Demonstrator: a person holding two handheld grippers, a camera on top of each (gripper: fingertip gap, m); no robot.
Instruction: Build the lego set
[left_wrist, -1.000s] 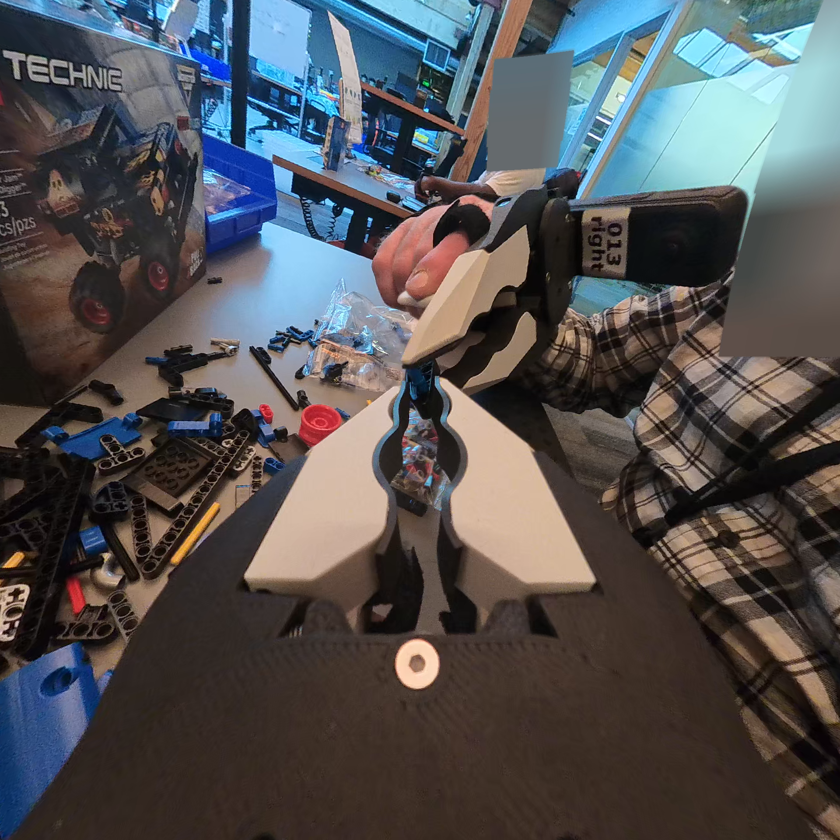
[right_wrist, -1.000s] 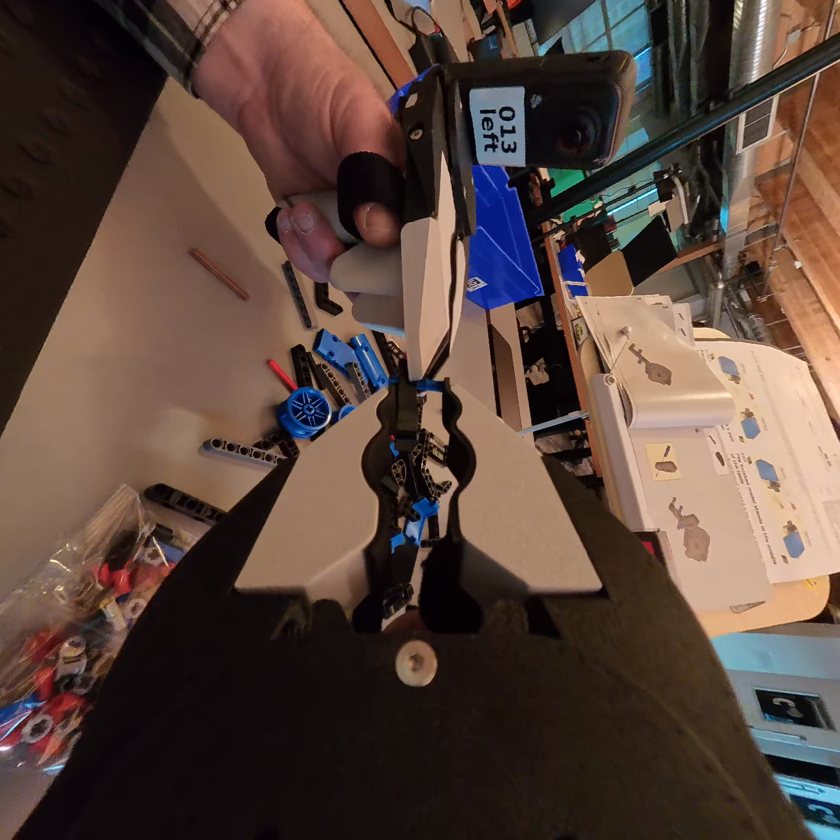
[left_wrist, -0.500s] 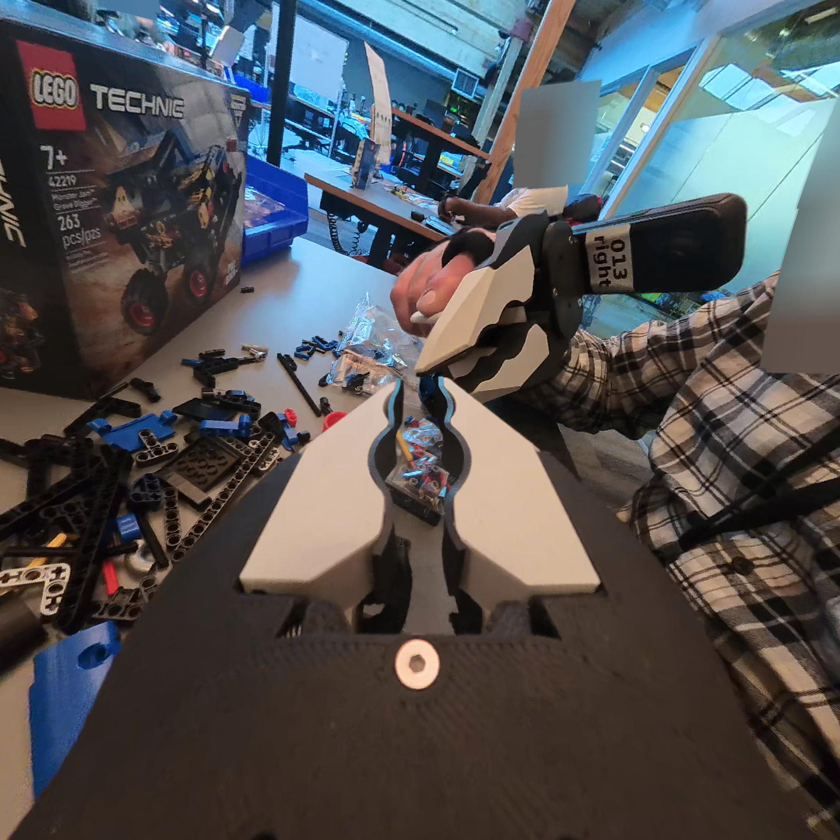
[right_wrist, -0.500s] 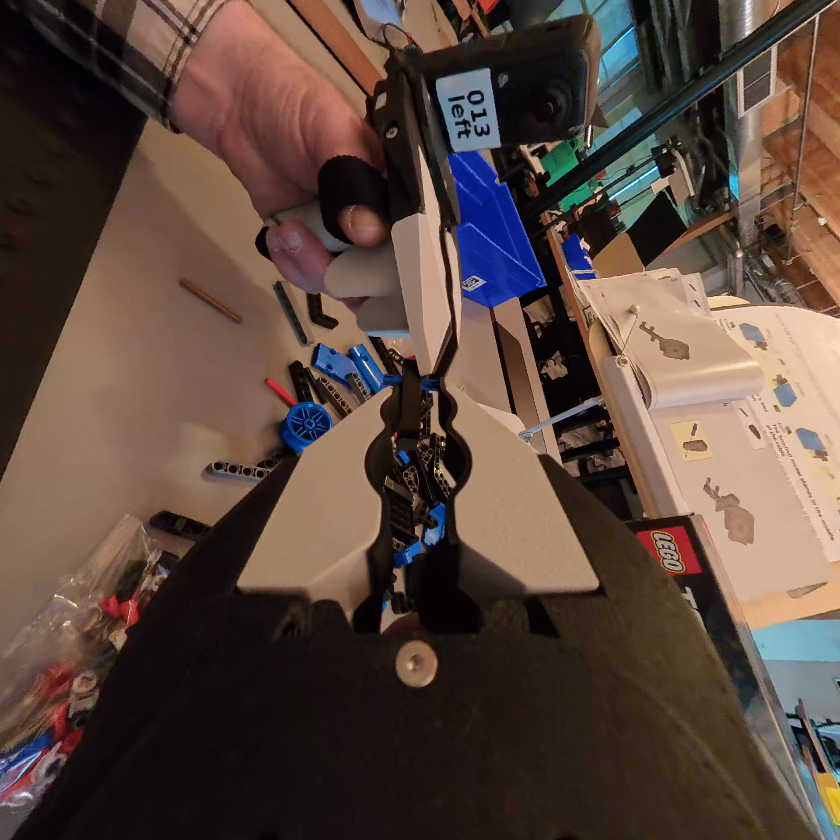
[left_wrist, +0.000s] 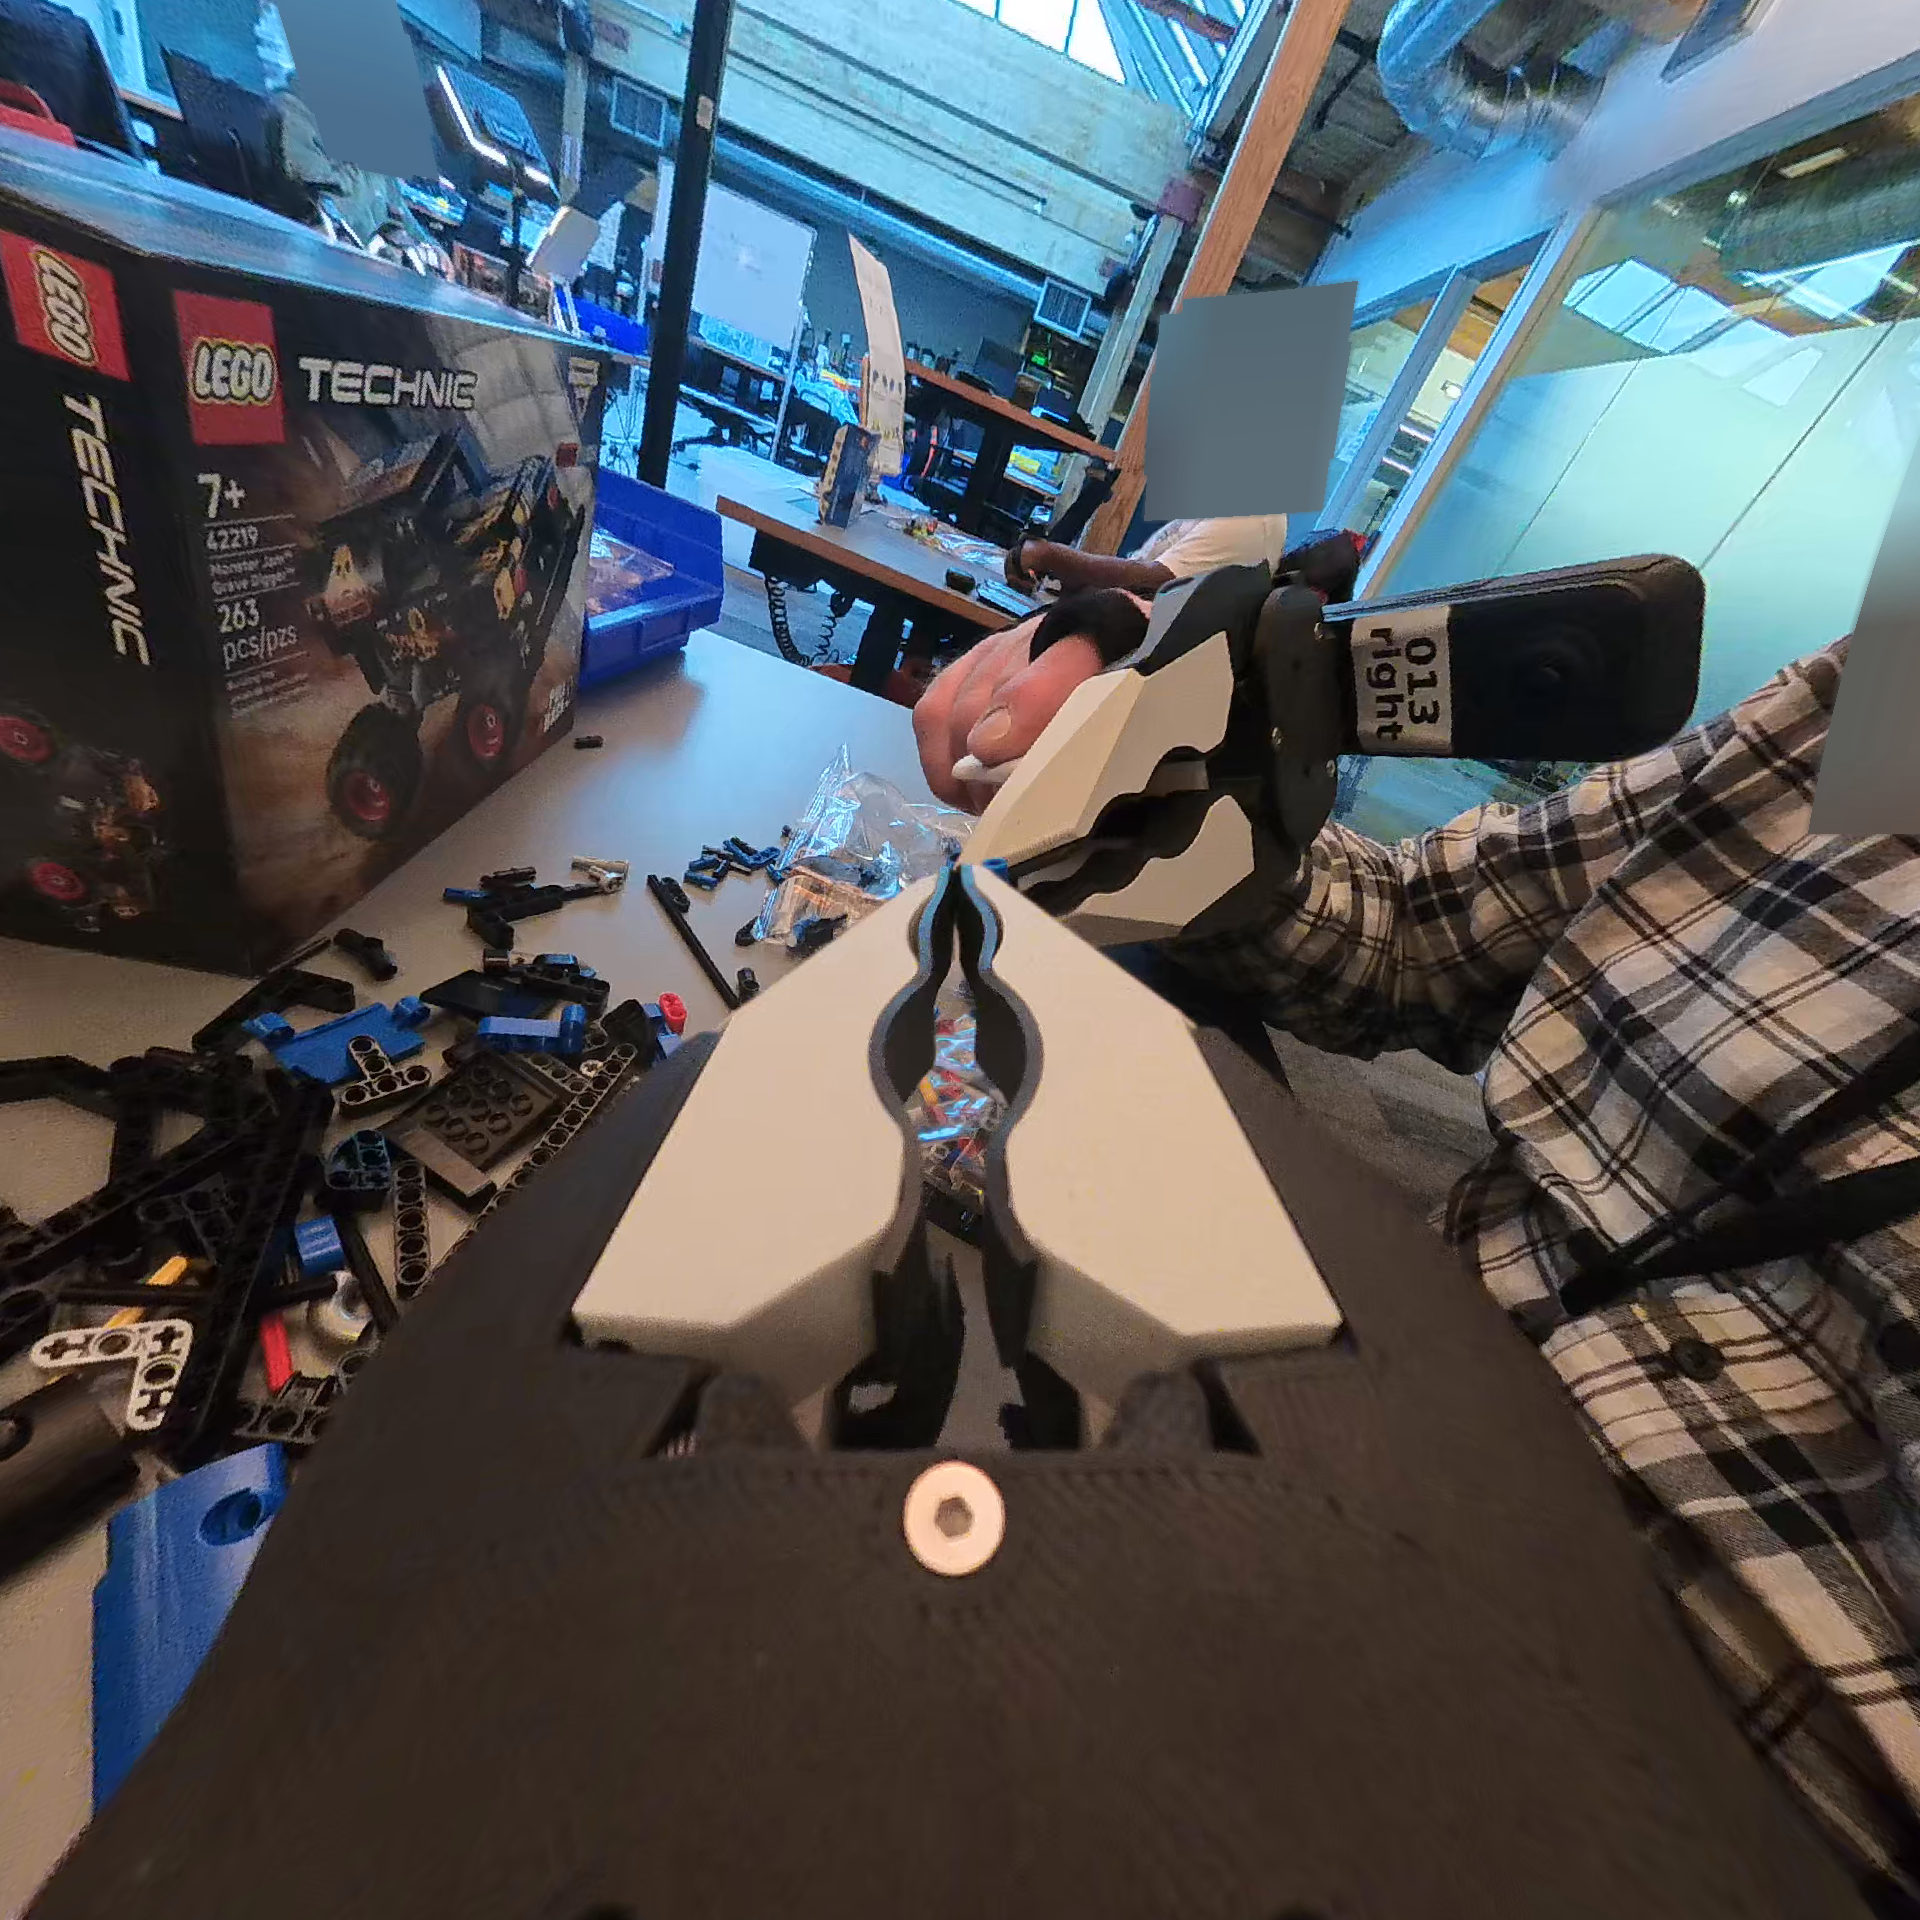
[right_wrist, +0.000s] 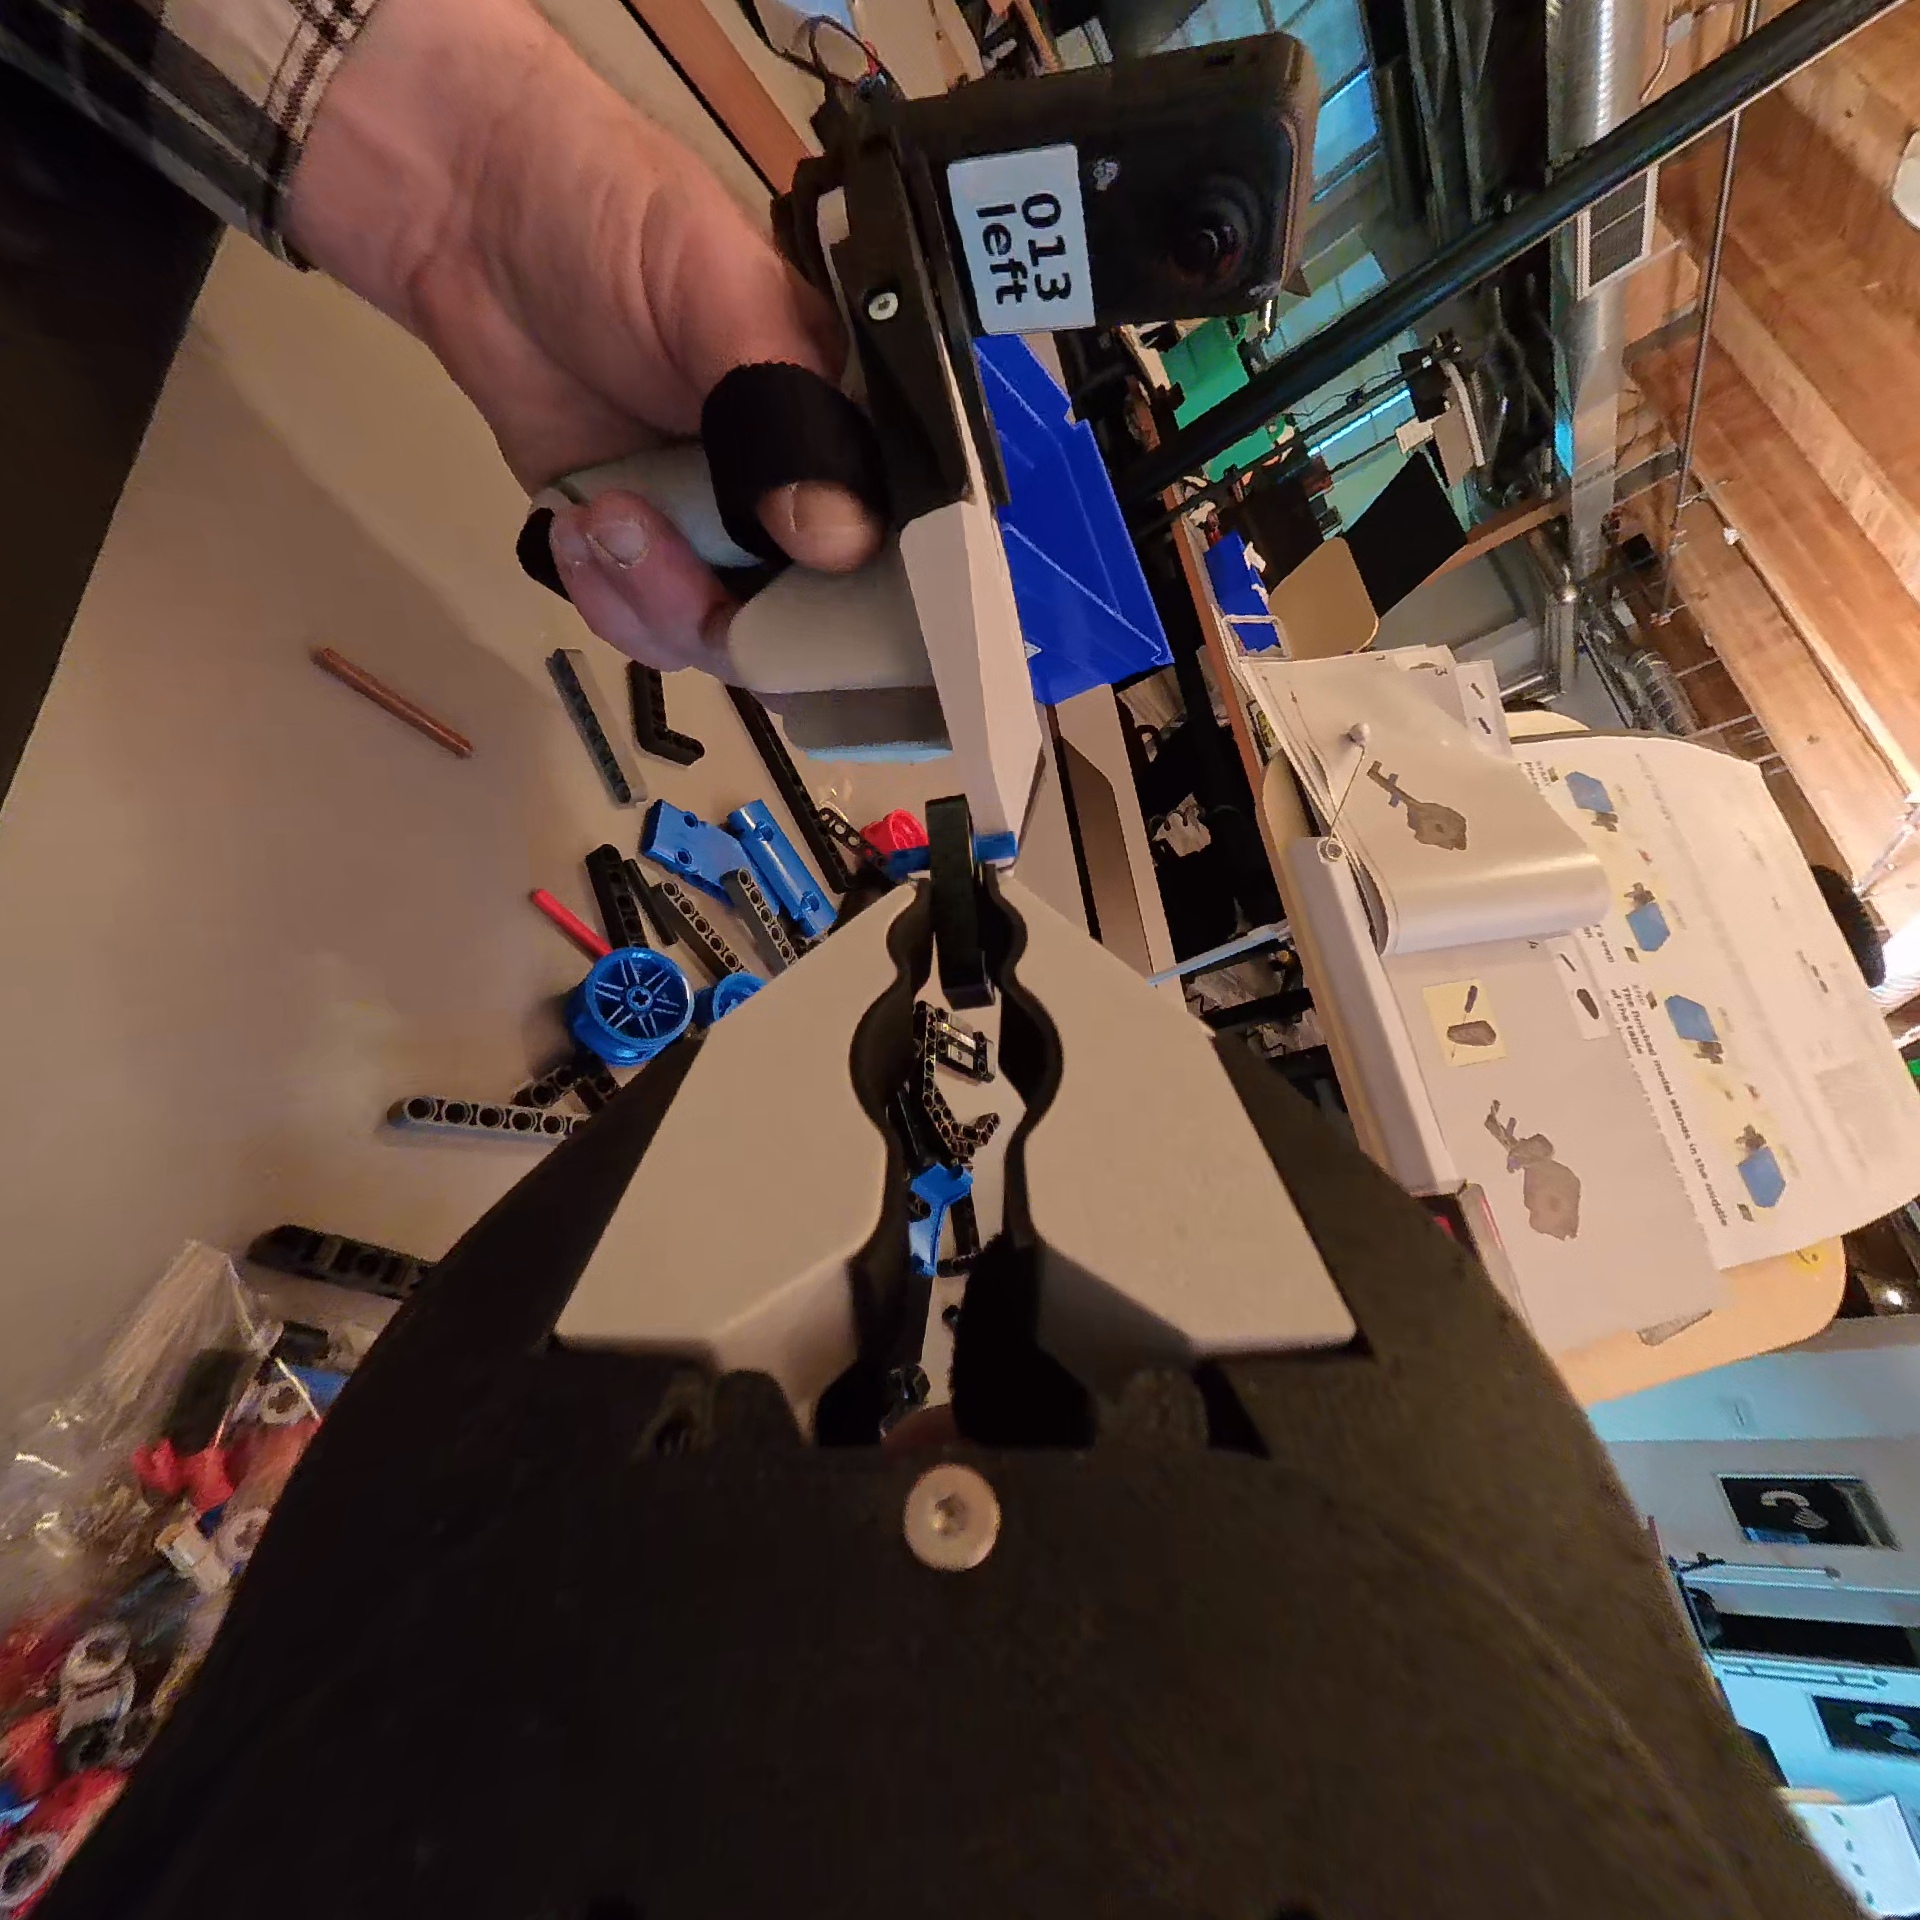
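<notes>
My right gripper is shut on a short black lego beam that stands upright between its tips. A blue pin sticks out of both sides of the beam. My left gripper has its jaws pressed together with nothing visible between them. In the right wrist view its tip touches the end of the blue pin. In the left wrist view the right gripper comes in from the right, tip to tip with mine, and a bit of the blue pin shows there. Both are held above the table.
A lego box stands at the left. Loose black and blue pieces and a clear parts bag lie on the grey table. A blue wheel, an instruction booklet and a blue bin are nearby. The tips of both grippers are at nearly the same place.
The left jaws have closed tighter and no longer show a piece between them. The black beam now sticks farther out of the right tips. Both grippers have shifted slightly while staying tip to tip.
</notes>
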